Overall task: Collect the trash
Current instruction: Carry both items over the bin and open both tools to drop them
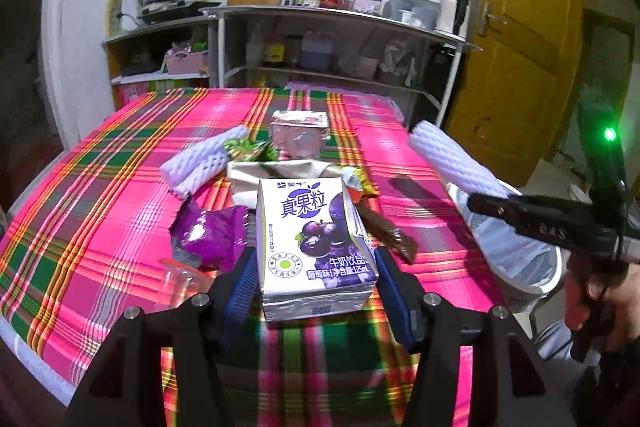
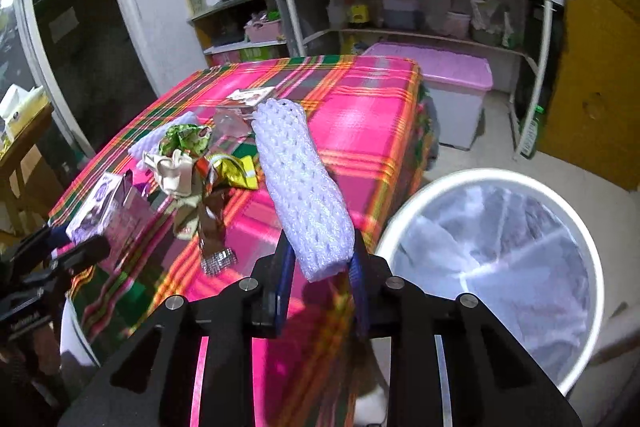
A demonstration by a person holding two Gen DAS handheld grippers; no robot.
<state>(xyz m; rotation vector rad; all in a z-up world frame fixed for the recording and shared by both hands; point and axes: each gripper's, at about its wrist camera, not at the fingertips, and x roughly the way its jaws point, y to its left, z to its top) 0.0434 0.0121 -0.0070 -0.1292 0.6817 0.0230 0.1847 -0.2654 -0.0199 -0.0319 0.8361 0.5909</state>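
Observation:
My left gripper is shut on a purple grape milk carton, its blue pads against both sides, low over the pink plaid table. From the right wrist view the carton shows at the left edge. My right gripper is shut on one end of a white foam fruit net, which sticks out forward over the table's corner. The left wrist view has that foam net at the right, above the white lined bin. The bin stands on the floor just right of the net.
Loose trash lies mid-table: a second foam net, a purple wrapper, a green wrapper, a cream paper bag, a plastic cup, a brown wrapper. A pink-lidded box and shelves stand beyond.

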